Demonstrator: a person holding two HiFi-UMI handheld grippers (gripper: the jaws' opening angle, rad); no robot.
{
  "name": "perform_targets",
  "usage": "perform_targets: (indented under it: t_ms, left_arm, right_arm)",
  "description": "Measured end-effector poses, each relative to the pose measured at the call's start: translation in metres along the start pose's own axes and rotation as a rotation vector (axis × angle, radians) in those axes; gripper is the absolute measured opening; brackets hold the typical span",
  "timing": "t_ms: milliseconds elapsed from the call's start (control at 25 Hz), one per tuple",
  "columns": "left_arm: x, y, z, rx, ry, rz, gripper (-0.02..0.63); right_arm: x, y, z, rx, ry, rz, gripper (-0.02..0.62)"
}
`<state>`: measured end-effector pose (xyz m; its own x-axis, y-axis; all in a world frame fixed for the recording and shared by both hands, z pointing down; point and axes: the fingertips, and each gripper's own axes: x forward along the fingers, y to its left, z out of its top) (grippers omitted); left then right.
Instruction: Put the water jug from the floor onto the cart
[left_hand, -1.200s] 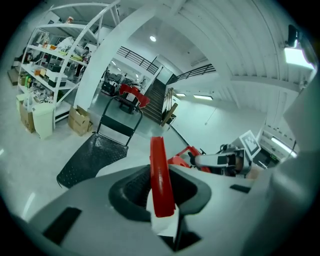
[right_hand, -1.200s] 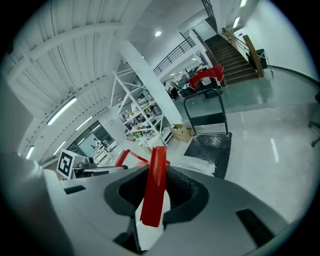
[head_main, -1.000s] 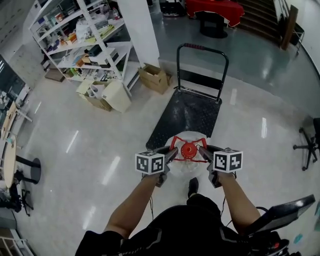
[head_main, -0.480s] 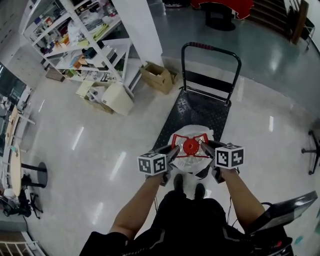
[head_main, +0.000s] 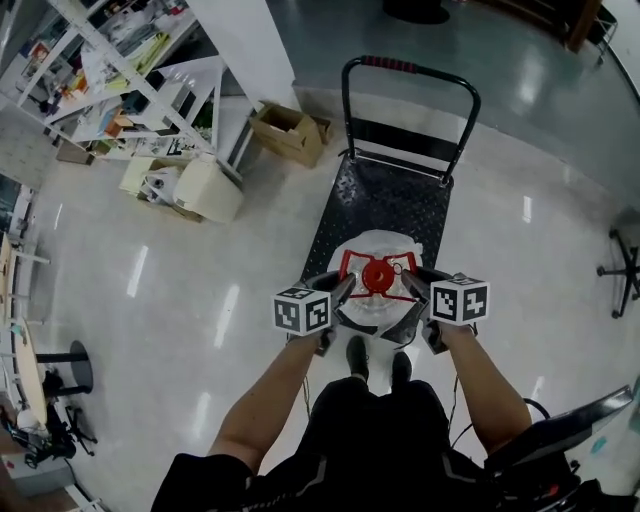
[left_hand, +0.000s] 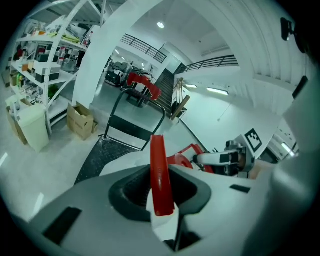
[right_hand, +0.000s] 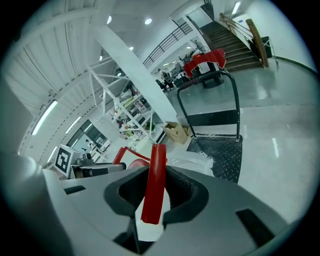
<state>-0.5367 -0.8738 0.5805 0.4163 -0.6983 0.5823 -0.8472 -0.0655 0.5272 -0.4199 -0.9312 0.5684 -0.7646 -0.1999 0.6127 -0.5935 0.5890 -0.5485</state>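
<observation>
The water jug is a clear bottle with a red cap and a red carrying frame. It hangs between my two grippers over the near end of the black cart deck. My left gripper is shut on the frame's left red bar. My right gripper is shut on the right red bar. In each gripper view the bar stands upright, pinched between that gripper's jaws, the left gripper and the right gripper. Whether the jug's base touches the deck is hidden.
The cart's push handle stands at its far end. A cardboard box and a white bin lie left of the cart, beside white shelving. An office chair is at the right edge. The person's feet are just behind the cart.
The person has stepped forward with the jug. It was over the floor short of the cart; now it is over the deck's near end. Both grips are unchanged.
</observation>
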Motion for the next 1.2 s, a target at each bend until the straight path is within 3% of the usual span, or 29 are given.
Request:
perform_targets:
  t_ms: [200, 520, 840, 1200]
  left_arm:
    - [0.042, 0.038, -0.007, -0.049, 0.027, 0.002, 0.075]
    - [0.092, 0.093, -0.044, -0.056, 0.079, 0.032, 0.074]
    - [0.112, 0.120, -0.065, -0.093, 0.086, 0.058, 0.074]
    - [0.106, 0.141, -0.072, -0.062, 0.071, 0.082, 0.074]
  right_arm:
    - [0.045, -0.036, -0.004, 0.004, 0.029, -0.013, 0.094]
    - [0.108, -0.079, -0.037, 0.025, 0.082, -0.053, 0.094]
    - [0.134, -0.098, -0.057, 0.072, 0.062, -0.048, 0.094]
    - [0.137, -0.105, -0.069, 0.083, 0.087, -0.085, 0.095]
